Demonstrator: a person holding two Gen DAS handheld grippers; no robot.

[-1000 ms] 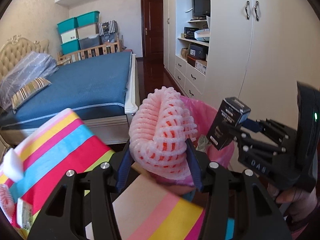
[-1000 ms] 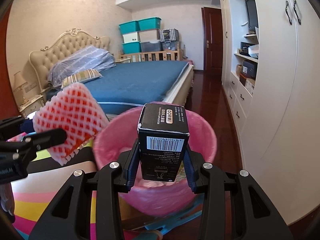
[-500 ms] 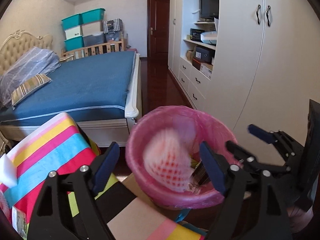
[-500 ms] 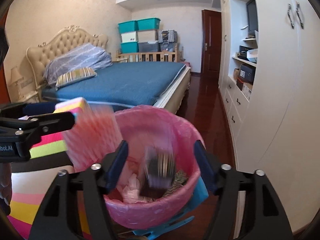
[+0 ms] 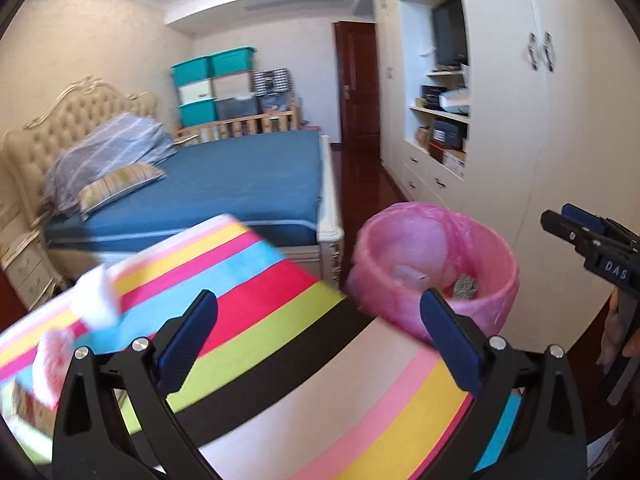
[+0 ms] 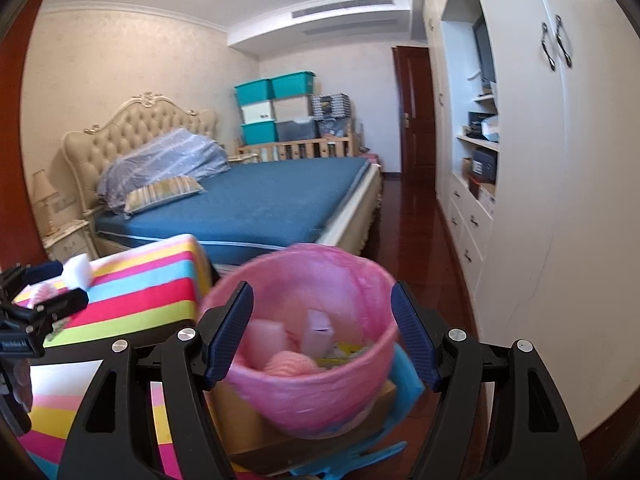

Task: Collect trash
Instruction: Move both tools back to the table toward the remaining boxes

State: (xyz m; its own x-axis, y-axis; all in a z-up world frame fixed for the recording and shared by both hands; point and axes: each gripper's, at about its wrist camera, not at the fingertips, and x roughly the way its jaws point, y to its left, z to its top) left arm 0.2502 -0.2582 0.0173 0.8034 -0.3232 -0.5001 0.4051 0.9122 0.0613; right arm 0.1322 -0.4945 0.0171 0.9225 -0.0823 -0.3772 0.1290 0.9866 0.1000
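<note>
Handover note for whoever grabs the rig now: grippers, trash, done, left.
Left gripper: open, empty, jaws just opened, over the striped cloth.
Right gripper: open, empty, jaws just opened, in front of the pink-lined bin.
Done: pink foam net and other scraps lie in the bin.
Left: white foam block and another pink net on the cloth's left end.

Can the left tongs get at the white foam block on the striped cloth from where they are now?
Probably yes. The left tongs stand open and empty, and the white foam block lies exposed on the striped cloth just to their left, nothing between them.
</note>
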